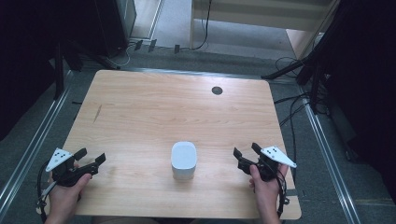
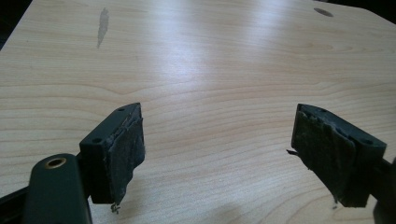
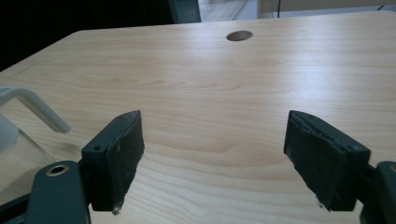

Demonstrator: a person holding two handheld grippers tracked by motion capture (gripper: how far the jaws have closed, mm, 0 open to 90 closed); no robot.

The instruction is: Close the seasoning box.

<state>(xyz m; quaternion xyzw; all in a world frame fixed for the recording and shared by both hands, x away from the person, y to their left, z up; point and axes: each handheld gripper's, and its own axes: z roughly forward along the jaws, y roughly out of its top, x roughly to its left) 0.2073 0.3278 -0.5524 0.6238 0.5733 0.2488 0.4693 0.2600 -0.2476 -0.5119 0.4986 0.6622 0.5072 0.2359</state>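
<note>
A person holds the left hand-held gripper (image 1: 92,157) and right hand-held gripper (image 1: 244,152), both jaws wide and empty, either side of a white container (image 1: 183,160) near the worktop (image 1: 154,107) front edge; a square, level approach seems wisest

A light wooden table (image 1: 154,107) stands on a grey floor (image 1: 327,154). Near its far edge there is a small round hole (image 1: 216,90), and at its left side a dark scratch (image 1: 97,113). A white container (image 1: 183,161) stands on the near middle. Black cables (image 1: 294,109) lie on the floor at the right.
</note>
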